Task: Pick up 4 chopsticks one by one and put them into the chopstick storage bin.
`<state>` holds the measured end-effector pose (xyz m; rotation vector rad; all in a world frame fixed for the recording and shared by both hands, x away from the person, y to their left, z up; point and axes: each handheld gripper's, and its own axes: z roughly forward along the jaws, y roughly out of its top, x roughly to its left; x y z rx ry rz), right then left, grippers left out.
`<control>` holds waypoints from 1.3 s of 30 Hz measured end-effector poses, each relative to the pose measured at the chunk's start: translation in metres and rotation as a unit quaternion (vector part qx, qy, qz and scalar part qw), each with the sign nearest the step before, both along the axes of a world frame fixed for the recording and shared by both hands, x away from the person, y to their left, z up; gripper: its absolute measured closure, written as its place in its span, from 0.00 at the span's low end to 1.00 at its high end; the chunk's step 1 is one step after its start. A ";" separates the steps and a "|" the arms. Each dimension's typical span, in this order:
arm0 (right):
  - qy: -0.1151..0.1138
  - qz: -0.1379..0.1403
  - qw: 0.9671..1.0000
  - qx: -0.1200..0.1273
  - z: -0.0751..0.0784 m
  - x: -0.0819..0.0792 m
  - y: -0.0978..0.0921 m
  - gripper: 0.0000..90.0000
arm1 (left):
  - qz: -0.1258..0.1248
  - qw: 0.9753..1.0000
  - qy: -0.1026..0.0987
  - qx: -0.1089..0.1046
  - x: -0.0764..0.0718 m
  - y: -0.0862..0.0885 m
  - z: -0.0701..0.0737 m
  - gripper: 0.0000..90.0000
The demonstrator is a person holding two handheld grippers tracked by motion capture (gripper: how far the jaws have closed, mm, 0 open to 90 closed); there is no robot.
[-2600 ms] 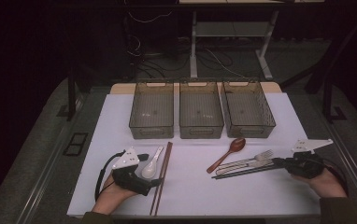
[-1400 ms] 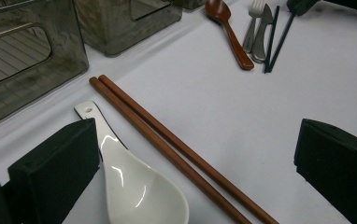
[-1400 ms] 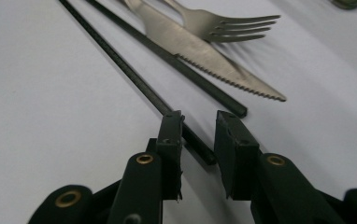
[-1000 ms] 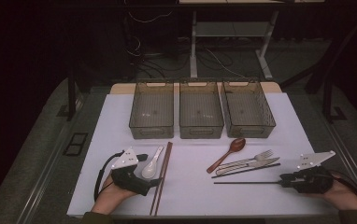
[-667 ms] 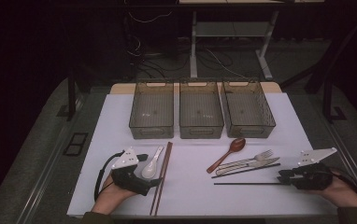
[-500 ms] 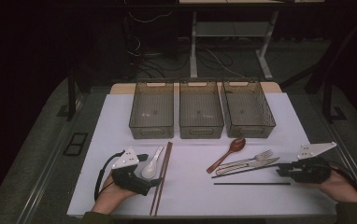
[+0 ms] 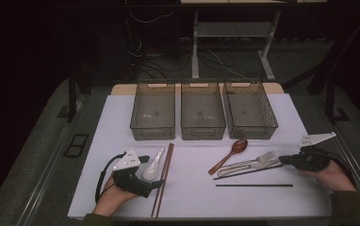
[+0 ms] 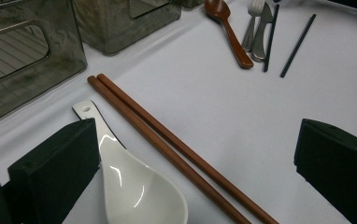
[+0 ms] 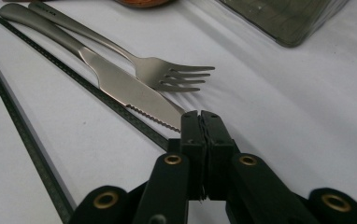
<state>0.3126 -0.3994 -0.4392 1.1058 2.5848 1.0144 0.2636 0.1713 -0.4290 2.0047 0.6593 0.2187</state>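
Observation:
My left gripper [image 7: 152, 172] [image 8: 197, 135] rests on the white table, open. Its jaws stand wide apart around a white ceramic spoon [image 7: 153, 164] [image 8: 139, 186] and a pair of brown chopsticks [image 7: 164, 179] [image 8: 167, 140]. My right gripper [image 7: 284, 160] [image 9: 200, 114] is shut, its tips at the knife's [image 7: 244, 167] [image 9: 120, 88] point. The end of a black chopstick [image 7: 246, 172] [image 9: 36, 46] is hidden under them, and no grip on it is visible. A fork [image 7: 263, 156] [image 9: 167, 74] lies beside the knife. A second black chopstick [image 7: 253, 185] [image 9: 22, 130] lies alone nearer the front.
Three grey see-through bins [image 7: 152, 132] [image 7: 202, 133] [image 7: 251, 132] stand in a row at the back of the table. A brown wooden spoon [image 7: 230, 153] [image 8: 228, 32] lies left of the fork. Dark floor and table legs surround the table.
The right gripper drew one black chopstick toward the front edge, left it there, then moved back up to the knife and fork. The left gripper has stayed still.

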 end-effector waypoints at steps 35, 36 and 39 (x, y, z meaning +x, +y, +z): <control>0.013 0.031 0.999 -0.010 -0.002 -0.031 0.002 0.99 | -0.001 1.000 0.001 0.000 0.000 0.000 0.000 0.00; 0.013 0.034 0.999 -0.012 -0.001 -0.033 0.002 0.99 | -0.001 1.000 0.002 0.000 0.000 0.000 0.000 0.00; 0.014 0.046 0.999 -0.014 0.001 -0.038 0.005 0.99 | 0.000 1.000 0.001 -0.001 -0.001 0.000 0.000 0.00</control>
